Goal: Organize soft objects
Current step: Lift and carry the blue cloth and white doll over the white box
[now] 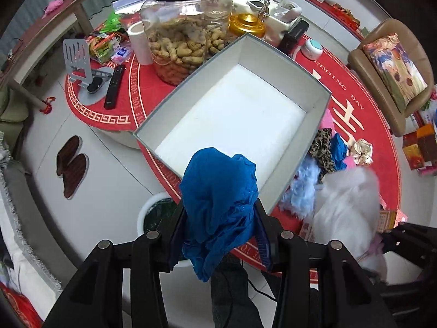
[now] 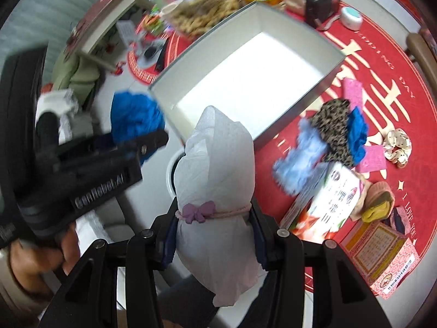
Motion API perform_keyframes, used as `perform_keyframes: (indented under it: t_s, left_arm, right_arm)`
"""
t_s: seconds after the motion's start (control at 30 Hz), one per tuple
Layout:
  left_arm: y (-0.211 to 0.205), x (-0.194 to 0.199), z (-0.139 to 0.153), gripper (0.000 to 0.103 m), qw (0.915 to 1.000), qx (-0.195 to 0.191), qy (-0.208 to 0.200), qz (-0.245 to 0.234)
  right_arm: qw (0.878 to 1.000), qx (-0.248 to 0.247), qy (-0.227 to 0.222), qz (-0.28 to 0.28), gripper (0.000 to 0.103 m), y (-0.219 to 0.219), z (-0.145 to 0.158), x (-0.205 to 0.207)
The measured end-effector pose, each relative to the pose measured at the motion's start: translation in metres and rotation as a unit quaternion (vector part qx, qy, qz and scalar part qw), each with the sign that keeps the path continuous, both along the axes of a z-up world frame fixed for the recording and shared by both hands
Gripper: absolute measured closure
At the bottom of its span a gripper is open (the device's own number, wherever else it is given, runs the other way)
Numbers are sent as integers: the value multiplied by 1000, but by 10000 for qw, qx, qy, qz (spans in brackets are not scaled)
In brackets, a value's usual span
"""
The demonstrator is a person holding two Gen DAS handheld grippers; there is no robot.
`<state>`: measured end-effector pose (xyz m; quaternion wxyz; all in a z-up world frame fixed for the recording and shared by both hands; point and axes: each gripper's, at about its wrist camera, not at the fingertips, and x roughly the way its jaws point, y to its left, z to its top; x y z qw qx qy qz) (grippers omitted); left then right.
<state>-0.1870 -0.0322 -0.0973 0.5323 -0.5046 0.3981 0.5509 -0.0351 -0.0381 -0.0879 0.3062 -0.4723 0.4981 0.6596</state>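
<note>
1. I have two claws. My left claw [image 1: 218, 235] squeezes one blue cloth [image 1: 218, 199] between its two fingers. The cloth hangs in a bunch over the near corner of the box.
2. My right claw [image 2: 214, 235] squeezes one white bundle [image 2: 215, 191]. One pink string with one purple bow [image 2: 198, 211] is tied round its middle, right where my fingers pinch it.
3. There is one grey box [image 1: 314, 136] on the red table mat [image 1: 368, 114]. It is open and white inside, and I see nothing lying in it.
4. Just beside the box, on the mat, sits a heap of soft things. I count one light blue fluffy one [image 2: 306, 150], one spotted leopard one [image 2: 333, 128], one more blue cloth [image 2: 357, 134] and one cream scrunchie with dots [image 2: 397, 147]. Two pink flat pieces [image 2: 355, 93] peek out near the heap.
5. Behind the box stands one big clear jar of peanuts [image 1: 185, 38] with one black lid. One white cup [image 1: 140, 43] stands just beside it, and one gold thing [image 1: 247, 23] is on its other side.
6. One black remote [image 1: 114, 86] lies on the mat, next to one grey stand [image 1: 79, 63].
7. Two dark slippers [image 1: 72, 166] lie together on the white floor.
8. In my right claw's view I can see my left claw [image 2: 153, 139] too, with the blue cloth bunched at its tip, beside the box's near corner.
</note>
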Motion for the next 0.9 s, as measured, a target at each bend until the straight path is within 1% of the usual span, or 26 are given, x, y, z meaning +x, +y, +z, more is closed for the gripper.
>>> perform_keyframes:
  t_s: [0.1, 0.37, 0.53, 0.77, 0.9]
  left_arm:
    - [6, 4, 2, 57, 9999, 22, 112, 1]
    - [15, -1, 2, 57, 9997, -49, 155, 162]
    - [26, -3, 3, 57, 9995, -38, 160, 257]
    - [46, 2, 0, 57, 9993, 19, 114, 361]
    - [60, 3, -5, 57, 9990, 62, 183, 412]
  right_arm:
    - [9998, 18, 75, -206, 54, 10, 7, 4]
    - [9992, 84, 163, -354, 54, 28, 16, 5]
    - [9988, 114, 184, -444, 54, 47, 17, 4]
    - [9977, 301, 180, -575, 54, 76, 19, 6]
    - [9965, 402, 255, -689, 54, 95, 12, 7]
